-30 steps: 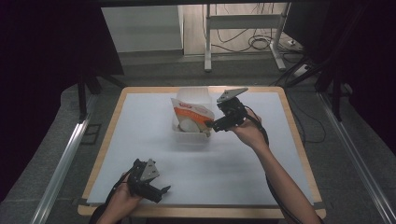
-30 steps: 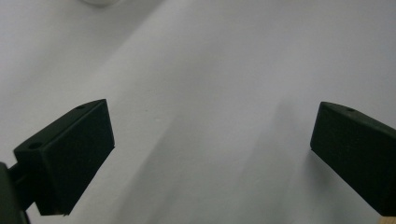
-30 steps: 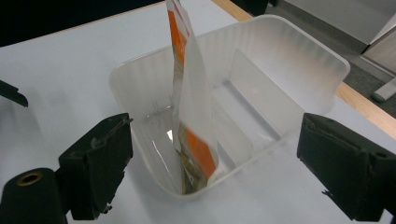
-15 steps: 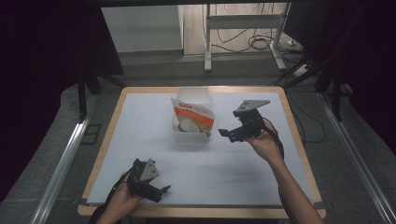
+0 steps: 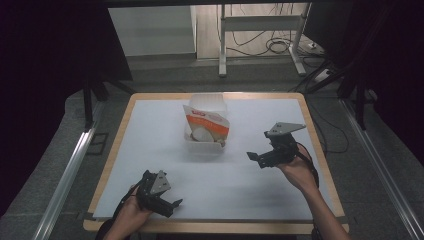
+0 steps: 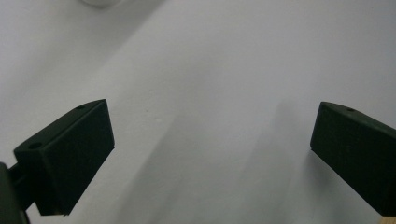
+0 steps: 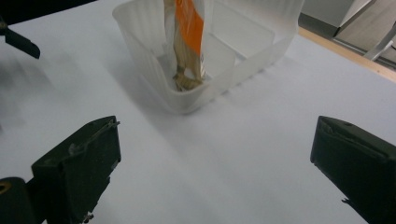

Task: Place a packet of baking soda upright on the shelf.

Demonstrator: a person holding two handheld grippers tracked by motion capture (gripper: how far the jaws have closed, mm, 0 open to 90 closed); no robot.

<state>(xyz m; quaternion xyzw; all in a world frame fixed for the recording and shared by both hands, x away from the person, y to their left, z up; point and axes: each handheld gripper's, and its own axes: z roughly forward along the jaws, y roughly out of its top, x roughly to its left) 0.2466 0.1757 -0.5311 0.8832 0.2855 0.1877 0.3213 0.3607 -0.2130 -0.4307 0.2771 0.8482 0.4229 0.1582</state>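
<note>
The right gripper (image 5: 256,158) hangs over the white table (image 5: 150,130), its fingers (image 7: 74,172) spread wide and holding nothing, aimed at the translucent plastic container (image 5: 206,145) well apart from it. An orange-and-white packet (image 5: 207,125) stands upright inside that container, near the table's far middle. The left gripper (image 5: 172,206) sits low at the near edge, its fingers (image 6: 65,158) also wide apart, empty, just above the bare surface.

Both grippers are black, blocky tools: the left gripper (image 5: 161,196) and the right gripper (image 5: 270,150) each carry a grey three-cornered plate on top. Their jaws are thick, square-ended blocks with small screw holes.
</note>
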